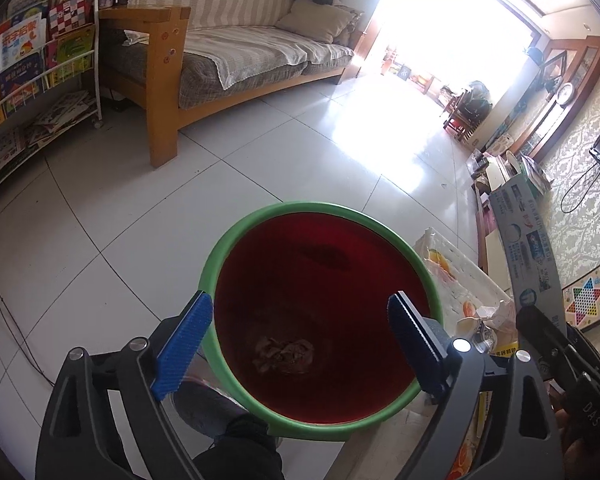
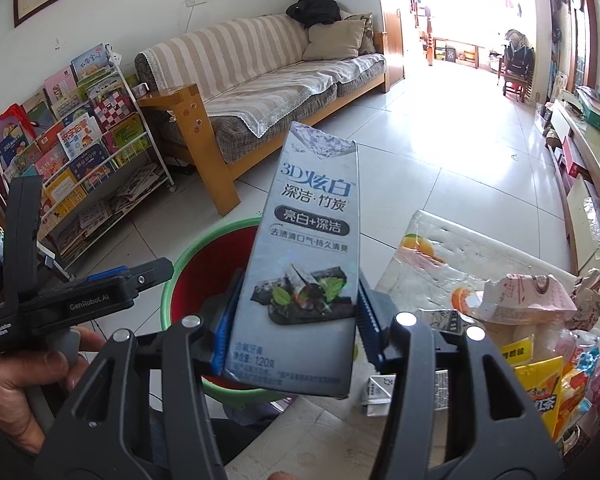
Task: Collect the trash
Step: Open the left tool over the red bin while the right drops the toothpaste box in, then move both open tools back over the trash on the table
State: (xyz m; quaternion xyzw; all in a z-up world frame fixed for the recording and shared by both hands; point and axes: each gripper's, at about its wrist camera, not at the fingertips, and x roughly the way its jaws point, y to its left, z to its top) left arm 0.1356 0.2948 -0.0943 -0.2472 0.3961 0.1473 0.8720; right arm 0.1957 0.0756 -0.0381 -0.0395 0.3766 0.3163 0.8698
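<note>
Your right gripper (image 2: 290,336) is clamped on the toothpaste box (image 2: 304,256), pads gripping its lower sides, the box standing nearly upright. The bin (image 2: 180,264), green-rimmed with a red liner, sits at about nine o'clock from the box, partly behind it. Carry the box fully over the opening before letting go; it is long, so tip it end-first to keep it from bridging the rim.

Your left gripper (image 1: 300,340) hangs spread wide and empty above the bin (image 1: 220,256), a crumpled wad (image 1: 284,356) lying at the bottom; move it aside so the box drops clear.

The box reads "3D炫白", "深洁·竹炭", "亮白+深洁", "120克". The left gripper's body reads "GenRobot.AI" and "Data Acquisition System". More wrappers (image 2: 540,376) lie at three o'clock on the table (image 2: 432,240).
</note>
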